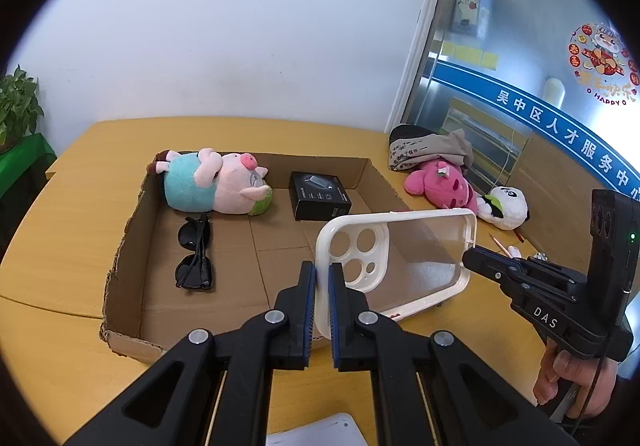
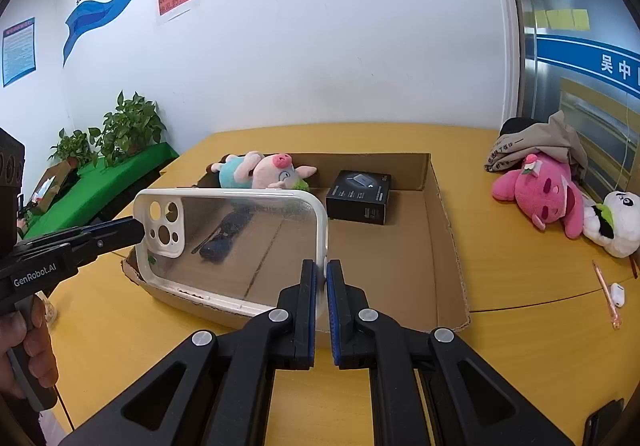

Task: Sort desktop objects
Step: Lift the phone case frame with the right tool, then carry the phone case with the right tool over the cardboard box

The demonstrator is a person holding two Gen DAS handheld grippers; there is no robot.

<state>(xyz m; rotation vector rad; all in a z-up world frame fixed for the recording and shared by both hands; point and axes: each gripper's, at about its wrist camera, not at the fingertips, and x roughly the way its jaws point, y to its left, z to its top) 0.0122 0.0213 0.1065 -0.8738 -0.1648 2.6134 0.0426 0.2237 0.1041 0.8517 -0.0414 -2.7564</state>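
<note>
Yellow table (image 2: 500, 286) with a cardboard tray (image 2: 440, 214) already holding sunglasses (image 1: 196, 258), a pig toy (image 1: 218, 182) and a black box (image 1: 320, 195). Above the tray's near edge, phone case (image 1: 416, 258) pinched at both ends by left gripper (image 1: 322, 278) and right gripper (image 2: 321, 278). Outside, right: pink toy (image 2: 540, 198), panda toy (image 2: 618, 222), pen (image 2: 606, 294); readable on the tools, "GenRobot.AI" and "DAS".

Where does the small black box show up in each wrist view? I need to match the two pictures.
Left wrist: black box in the cardboard tray, centre, right of the pig plush.
Right wrist: black box at the tray's back, right of centre, just beyond the phone case.
Shared landmark: the pig plush.
</note>
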